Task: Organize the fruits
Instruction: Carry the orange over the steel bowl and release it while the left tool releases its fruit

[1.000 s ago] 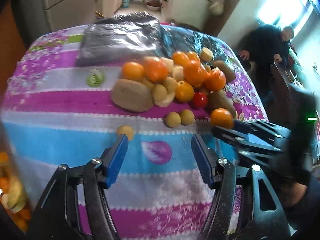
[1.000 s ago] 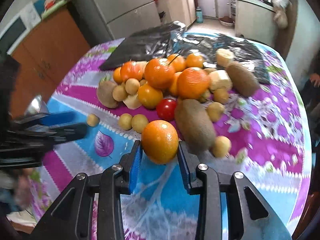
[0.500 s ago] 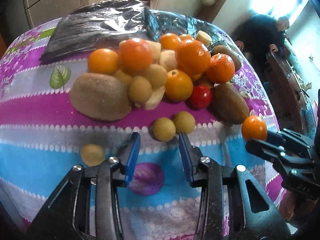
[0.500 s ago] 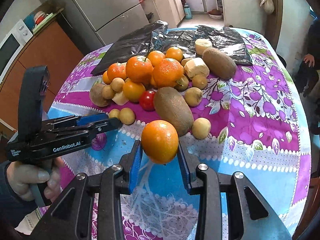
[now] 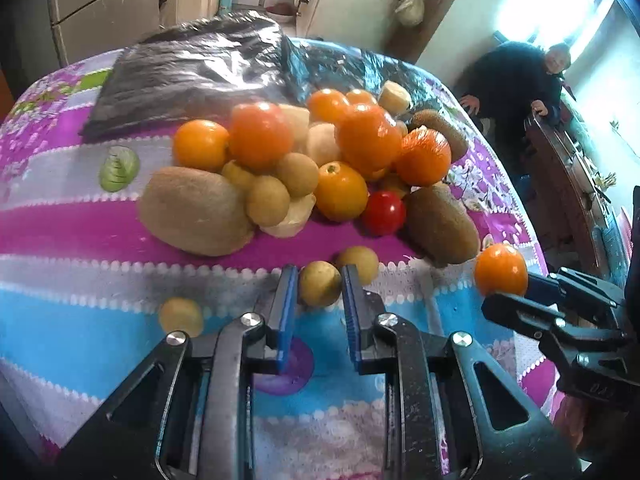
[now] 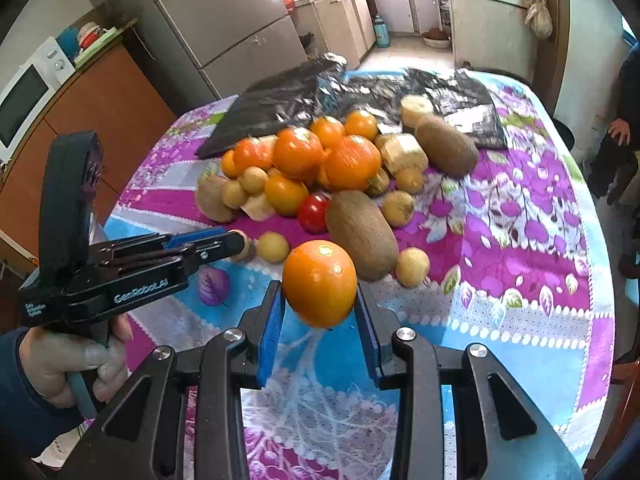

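Observation:
A pile of oranges (image 5: 368, 142), brown kiwis (image 5: 196, 210), a red tomato (image 5: 383, 213) and small yellow fruits lies on the flowered tablecloth (image 5: 60, 216). My left gripper (image 5: 319, 285) is at the pile's near edge, and its blue pads press both sides of one small yellow fruit (image 5: 319, 294). A second small yellow fruit (image 5: 360, 262) sits just behind it, and a third (image 5: 181, 316) lies apart at the left. My right gripper (image 6: 320, 312) is shut on an orange (image 6: 319, 283), held above the cloth in front of the pile. That orange (image 5: 501, 269) also shows at the right of the left wrist view.
Black plastic bags (image 5: 192, 72) lie flat behind the pile. A person in dark clothes (image 5: 516, 76) stands past the table's far right edge. A fridge (image 6: 224, 20), a wooden cabinet (image 6: 100, 120) and a microwave (image 6: 24, 96) stand beyond the left side. A hand (image 6: 80, 360) holds the left gripper (image 6: 240, 245).
My left gripper moved forward to the pile's edge and its fingers closed round a small yellow fruit. The right gripper drew back from the pile, still holding the orange.

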A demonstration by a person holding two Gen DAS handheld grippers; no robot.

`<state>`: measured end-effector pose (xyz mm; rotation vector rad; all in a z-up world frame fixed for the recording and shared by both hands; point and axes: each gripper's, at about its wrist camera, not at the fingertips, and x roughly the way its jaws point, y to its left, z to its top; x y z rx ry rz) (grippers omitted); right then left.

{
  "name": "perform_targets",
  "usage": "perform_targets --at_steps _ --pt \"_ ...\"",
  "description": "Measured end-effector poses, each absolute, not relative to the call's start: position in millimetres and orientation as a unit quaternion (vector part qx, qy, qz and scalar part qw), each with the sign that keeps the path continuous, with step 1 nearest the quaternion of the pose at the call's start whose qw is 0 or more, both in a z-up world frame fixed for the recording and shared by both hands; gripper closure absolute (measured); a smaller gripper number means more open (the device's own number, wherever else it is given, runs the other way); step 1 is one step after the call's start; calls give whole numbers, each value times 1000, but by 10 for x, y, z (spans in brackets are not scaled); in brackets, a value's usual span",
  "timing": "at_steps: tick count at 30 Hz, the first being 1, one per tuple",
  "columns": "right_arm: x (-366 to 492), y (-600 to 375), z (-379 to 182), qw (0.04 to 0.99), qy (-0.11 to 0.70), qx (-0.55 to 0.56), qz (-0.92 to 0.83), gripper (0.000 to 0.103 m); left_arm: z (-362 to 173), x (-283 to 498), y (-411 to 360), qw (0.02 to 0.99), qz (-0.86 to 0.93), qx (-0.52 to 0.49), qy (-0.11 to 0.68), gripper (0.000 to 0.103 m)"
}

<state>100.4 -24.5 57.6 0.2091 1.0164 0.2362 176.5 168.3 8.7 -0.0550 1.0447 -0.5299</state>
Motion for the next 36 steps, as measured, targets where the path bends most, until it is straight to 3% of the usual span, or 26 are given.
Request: perform_targets --at_steps 8,15,24,36 --pt "1045 268 1163 879 440 81 164 64 727 1466 2231 867 -223 -53 442 80" --pt "1002 1257 1495 868 418 51 263 64 1167 1123 3284 902 -133 -90 401 80" --pt "757 2525 1333 819 445 7 364 64 901 706 4496 895 -19 -135 425 80" --pt "662 3119 934 784 500 -24 367 64 448 491 4608 865 -21 -132 483 80"
